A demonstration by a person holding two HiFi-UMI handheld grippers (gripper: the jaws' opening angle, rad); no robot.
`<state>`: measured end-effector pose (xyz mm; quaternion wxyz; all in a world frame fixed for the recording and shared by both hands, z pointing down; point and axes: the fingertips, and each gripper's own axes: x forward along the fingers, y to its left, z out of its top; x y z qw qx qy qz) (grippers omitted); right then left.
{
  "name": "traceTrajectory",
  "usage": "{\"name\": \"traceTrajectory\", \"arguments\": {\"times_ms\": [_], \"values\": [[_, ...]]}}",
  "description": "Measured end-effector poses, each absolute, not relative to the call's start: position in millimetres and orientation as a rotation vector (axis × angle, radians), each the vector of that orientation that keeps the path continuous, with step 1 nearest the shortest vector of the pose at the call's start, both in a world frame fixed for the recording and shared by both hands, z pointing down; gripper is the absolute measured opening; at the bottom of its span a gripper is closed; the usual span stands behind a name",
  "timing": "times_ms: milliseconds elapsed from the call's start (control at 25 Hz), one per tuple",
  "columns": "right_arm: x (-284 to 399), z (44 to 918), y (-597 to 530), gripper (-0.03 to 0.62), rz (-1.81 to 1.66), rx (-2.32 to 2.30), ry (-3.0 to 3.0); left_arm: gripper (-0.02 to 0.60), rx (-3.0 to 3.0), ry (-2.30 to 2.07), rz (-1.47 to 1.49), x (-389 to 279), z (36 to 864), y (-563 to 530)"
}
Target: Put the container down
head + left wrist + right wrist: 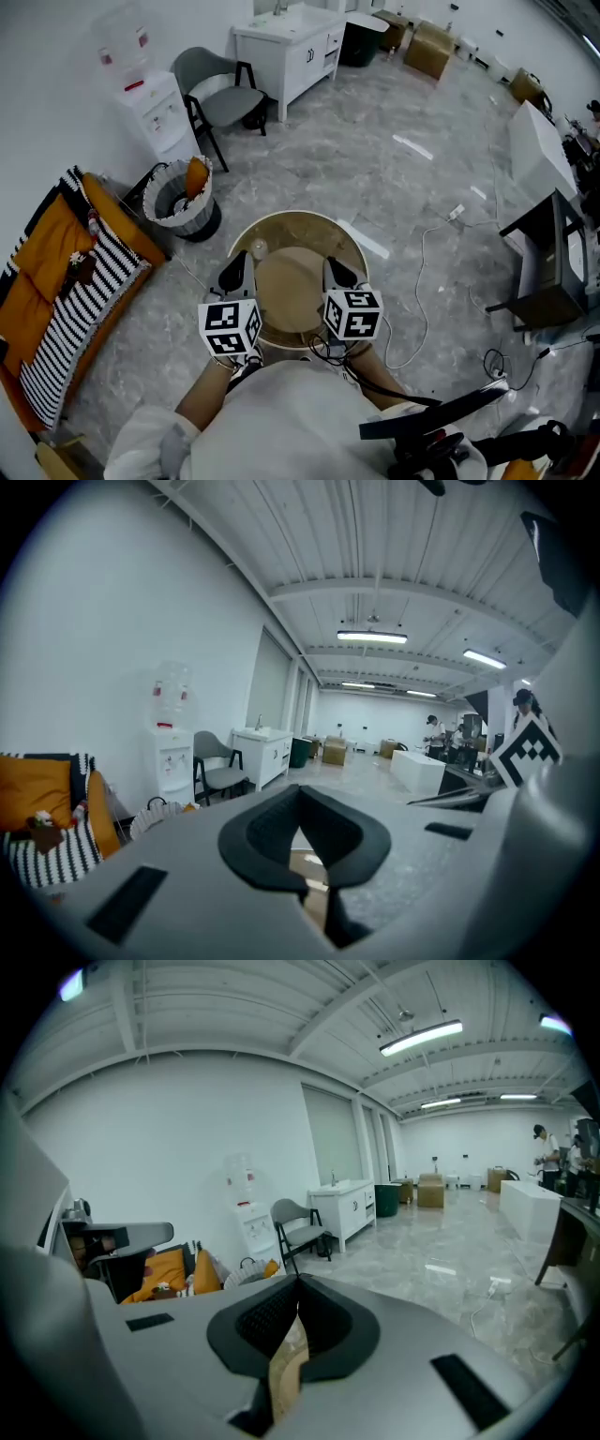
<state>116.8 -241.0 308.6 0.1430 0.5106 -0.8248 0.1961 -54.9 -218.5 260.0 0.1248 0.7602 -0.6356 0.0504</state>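
In the head view both of the person's hands reach forward from the chest, side by side, each gripper pointing away from the body and tipped slightly down. The left gripper (234, 272) bites the near left part of the rim, and the right gripper (337, 274) bites the near right part. Between them hangs the container (298, 218), held up in front of the body over the grey marbled floor (394, 187). It is a round, deep tub of clear brownish plastic with a paler flat base showing through. There is one container and there are two grippers, each with its marker cube facing up.

In the left gripper view the left gripper (300, 803) has its dark pads drawn together at the tip, with a thin strip of the container (314, 866) wall pinched between them. The view looks nearly level across the room. It takes in one grey chair (217, 775) and one water dispenser (172, 752) by the wall.

In the right gripper view the right gripper (298, 1288) is likewise clamped narrow on the container (289, 1363), whose brown translucent edge runs down between the pads.
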Motion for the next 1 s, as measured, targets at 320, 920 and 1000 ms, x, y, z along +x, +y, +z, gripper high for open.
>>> {"name": "traceTrajectory", "arguments": {"times_ms": [320, 920, 1000], "values": [[118.3, 284.6, -250.4, 0.023, 0.482, 1.499, -2.389, 0.008, 2.214, -1.895, 0.168, -60.7, 247.9, -225.8], [102.9, 288.4, -247.1, 0.023, 0.474, 1.495, -2.361, 0.008, 2.119, -1.944, 0.192, -101.1, 256.7, -219.9], [100.4, 288.6, -247.4, 0.023, 0.472, 1.493, -2.356, 0.008, 2.118, -1.939, 0.193, -102.6, 258.2, -220.3]]}}
